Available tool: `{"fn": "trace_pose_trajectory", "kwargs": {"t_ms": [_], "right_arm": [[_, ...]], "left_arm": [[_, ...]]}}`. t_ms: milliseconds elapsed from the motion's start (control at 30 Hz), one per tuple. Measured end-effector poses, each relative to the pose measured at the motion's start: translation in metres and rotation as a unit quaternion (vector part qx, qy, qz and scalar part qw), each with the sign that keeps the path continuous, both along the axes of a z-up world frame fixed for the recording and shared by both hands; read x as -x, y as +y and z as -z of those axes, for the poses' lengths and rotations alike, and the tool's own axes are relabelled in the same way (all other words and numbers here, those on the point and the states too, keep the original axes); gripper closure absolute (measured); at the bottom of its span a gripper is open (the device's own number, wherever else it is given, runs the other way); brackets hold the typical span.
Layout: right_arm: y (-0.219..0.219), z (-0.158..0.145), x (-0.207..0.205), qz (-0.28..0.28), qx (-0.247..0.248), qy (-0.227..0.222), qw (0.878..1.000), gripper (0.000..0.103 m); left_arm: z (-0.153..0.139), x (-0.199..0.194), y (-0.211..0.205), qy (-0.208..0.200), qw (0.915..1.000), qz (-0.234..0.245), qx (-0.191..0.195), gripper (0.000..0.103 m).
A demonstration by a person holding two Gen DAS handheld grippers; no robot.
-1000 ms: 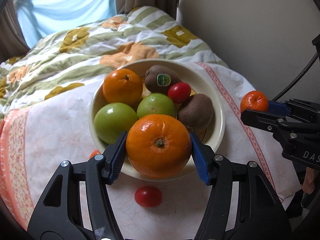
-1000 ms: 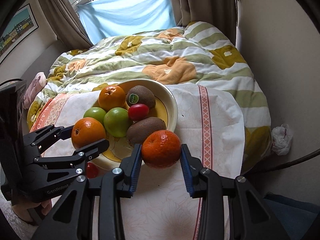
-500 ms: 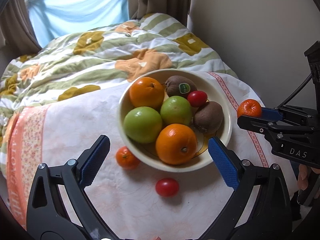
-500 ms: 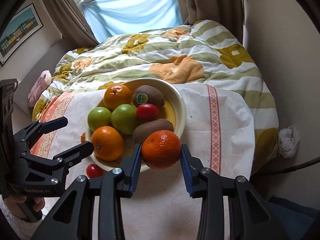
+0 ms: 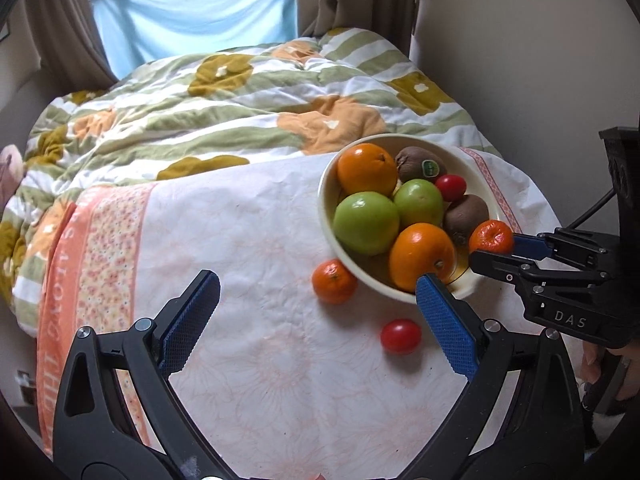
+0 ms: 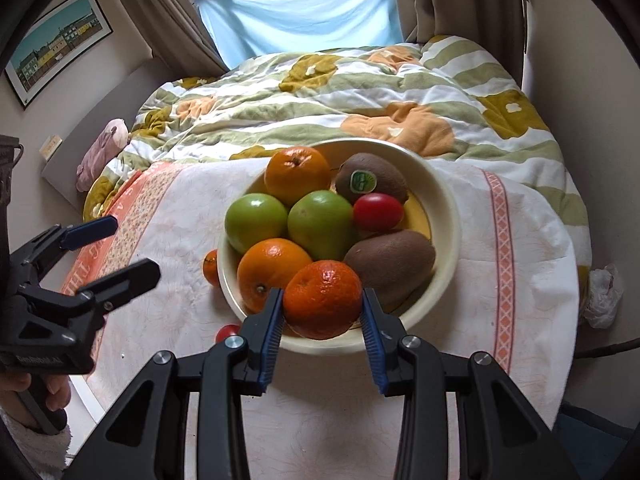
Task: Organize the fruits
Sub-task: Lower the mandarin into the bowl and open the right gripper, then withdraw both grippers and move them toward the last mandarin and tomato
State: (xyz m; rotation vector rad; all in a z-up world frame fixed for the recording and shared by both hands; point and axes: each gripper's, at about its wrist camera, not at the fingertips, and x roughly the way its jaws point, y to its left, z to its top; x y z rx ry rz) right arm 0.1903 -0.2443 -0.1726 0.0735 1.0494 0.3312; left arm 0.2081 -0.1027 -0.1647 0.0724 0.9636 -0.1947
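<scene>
Now pinching a mandarin (image 6: 322, 299) in the right claw (image 6: 322, 322), directly above the bowl's (image 6: 447, 216) near rim; left claw (image 5: 316, 320) spread, empty.

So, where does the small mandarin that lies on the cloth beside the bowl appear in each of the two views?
Left wrist view: the small mandarin lies in full view near the centre, on the cloth just left of the bowl.
Right wrist view: only a sliver of it shows, left of centre, behind the bowl's left rim.
Shared landmark: the kiwi with the green sticker, at the back of the bowl in both views.
</scene>
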Motion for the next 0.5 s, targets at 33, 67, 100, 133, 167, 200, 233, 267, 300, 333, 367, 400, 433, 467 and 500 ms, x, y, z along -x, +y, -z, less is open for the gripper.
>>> {"fn": "trace_pose_trajectory", "kwargs": {"t_ms": [33,67,100,133,167,200,233,267,300,333,367,400,433,467,500], "right_arm": [[0.002,0.003,0.0,0.0,0.002,0.001,1.0,0.068],[0.002,0.004,0.001,0.001,0.002,0.002,1.0,0.068],[0.003,0.006,0.001,-0.001,0.003,0.001,1.0,0.068],[0.004,0.007,0.001,-0.002,0.005,-0.001,1.0,0.068],[0.006,0.008,0.001,-0.004,0.011,-0.006,1.0,0.068],[0.007,0.008,0.001,-0.004,0.018,-0.01,1.0,0.068],[0.008,0.008,0.002,-0.005,0.025,-0.014,1.0,0.067],[0.008,0.007,0.003,-0.006,0.029,-0.017,0.999,0.064],[0.009,0.006,0.006,-0.008,0.033,-0.027,0.999,0.049],[0.009,0.006,0.008,-0.008,0.034,-0.034,0.999,0.027],[0.009,0.005,0.01,-0.008,0.034,-0.039,0.999,0.016],[0.009,0.005,0.012,-0.006,0.032,-0.042,0.999,0.008],[0.008,0.005,0.013,-0.005,0.03,-0.044,0.999,0.007],[0.006,0.005,0.013,-0.004,0.028,-0.045,0.999,0.007],[0.006,0.005,0.014,-0.002,0.027,-0.045,0.999,0.007]], "left_arm": [[0.002,0.001,0.002,0.003,1.0,-0.003,0.0,0.0],[0.004,0.002,0.004,0.005,1.0,-0.005,0.0,0.0],[0.006,0.003,0.006,0.007,0.9999,-0.008,0.0,0.0],[0.007,0.004,0.008,0.009,0.9999,-0.01,0.002,0.0],[0.008,0.006,0.01,0.01,0.9999,-0.012,0.005,0.0],[0.009,0.007,0.011,0.01,0.9998,-0.014,0.008,0.0],[0.01,0.009,0.013,0.01,0.9998,-0.016,0.01,0.0],[0.011,0.01,0.014,0.01,0.9997,-0.017,0.011,0.0],[0.011,0.01,0.014,0.011,0.9997,-0.019,0.013,0.0],[0.013,0.011,0.015,0.012,0.9996,-0.019,0.014,0.0],[0.014,0.011,0.015,0.013,0.9996,-0.02,0.015,0.0],[0.014,0.013,0.016,0.014,0.9996,-0.02,0.015,0.0],[0.015,0.014,0.016,0.014,0.9996,-0.02,0.014,0.0],[0.014,0.016,0.016,0.014,0.9996,-0.02,0.013,0.0],[0.013,0.017,0.017,0.013,0.9996,-0.02,0.013,0.0]]}}
